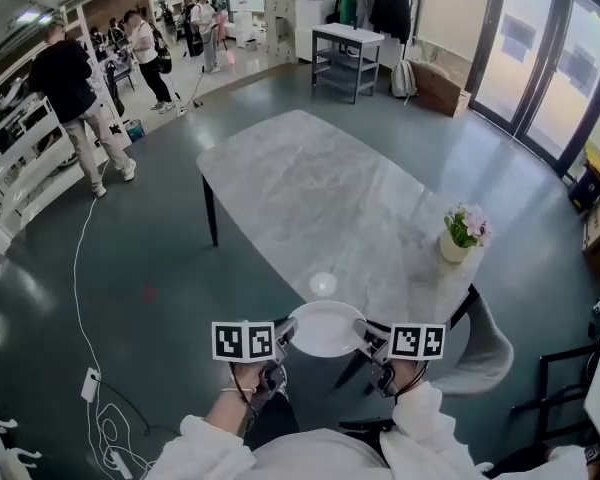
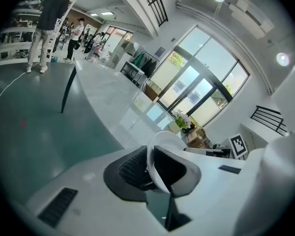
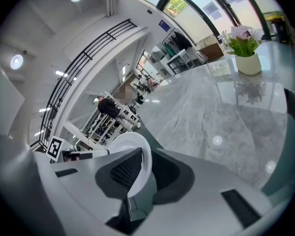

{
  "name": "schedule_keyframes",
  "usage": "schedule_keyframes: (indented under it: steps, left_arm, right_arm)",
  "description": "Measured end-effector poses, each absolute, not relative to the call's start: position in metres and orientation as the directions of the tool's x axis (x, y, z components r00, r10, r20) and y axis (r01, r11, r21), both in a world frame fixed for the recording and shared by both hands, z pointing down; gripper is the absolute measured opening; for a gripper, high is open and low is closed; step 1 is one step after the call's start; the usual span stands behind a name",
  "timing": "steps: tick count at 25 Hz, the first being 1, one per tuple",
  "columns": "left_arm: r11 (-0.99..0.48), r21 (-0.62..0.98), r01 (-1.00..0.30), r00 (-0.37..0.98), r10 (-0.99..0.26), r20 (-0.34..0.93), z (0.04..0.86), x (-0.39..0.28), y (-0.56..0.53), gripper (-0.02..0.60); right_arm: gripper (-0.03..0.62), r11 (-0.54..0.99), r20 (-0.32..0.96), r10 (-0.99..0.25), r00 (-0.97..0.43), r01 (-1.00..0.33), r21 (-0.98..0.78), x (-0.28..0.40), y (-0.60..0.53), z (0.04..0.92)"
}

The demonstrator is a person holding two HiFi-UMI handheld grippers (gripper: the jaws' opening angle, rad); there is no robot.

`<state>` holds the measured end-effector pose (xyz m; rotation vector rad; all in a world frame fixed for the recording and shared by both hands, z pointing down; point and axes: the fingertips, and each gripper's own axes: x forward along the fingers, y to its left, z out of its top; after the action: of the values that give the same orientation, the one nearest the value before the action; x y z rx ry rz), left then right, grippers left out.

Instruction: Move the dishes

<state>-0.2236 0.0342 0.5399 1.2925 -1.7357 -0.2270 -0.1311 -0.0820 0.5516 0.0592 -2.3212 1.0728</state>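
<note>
A white plate (image 1: 325,327) hangs in the air just off the near end of the grey marble table (image 1: 320,203), held level between both grippers. My left gripper (image 1: 284,334) is shut on the plate's left rim, and in the left gripper view the plate (image 2: 163,144) stands edge-on between the jaws. My right gripper (image 1: 366,334) is shut on the right rim. In the right gripper view the plate (image 3: 132,151) is pinched between the dark ribbed pads.
A small pot of pink flowers (image 1: 460,234) stands at the table's right edge. A grey chair (image 1: 485,343) sits near the right corner. A white cable (image 1: 85,298) trails over the green floor at left, where several people (image 1: 75,93) stand far off.
</note>
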Motion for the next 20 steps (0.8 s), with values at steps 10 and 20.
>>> schedule_keyframes:
  steps: [10, 20]
  left_arm:
    - [0.405, 0.629, -0.664, 0.04, -0.82, 0.571, 0.544, -0.314, 0.013, 0.044]
    - [0.338, 0.621, -0.707, 0.082, -0.833, 0.547, 0.528, -0.398, -0.008, 0.044]
  right_arm:
    - [0.109, 0.645, 0.528, 0.162, -0.833, -0.316, -0.696, -0.216, -0.099, 0.552]
    - [0.106, 0.637, 0.515, 0.085, -0.853, -0.351, -0.687, -0.291, -0.111, 0.535]
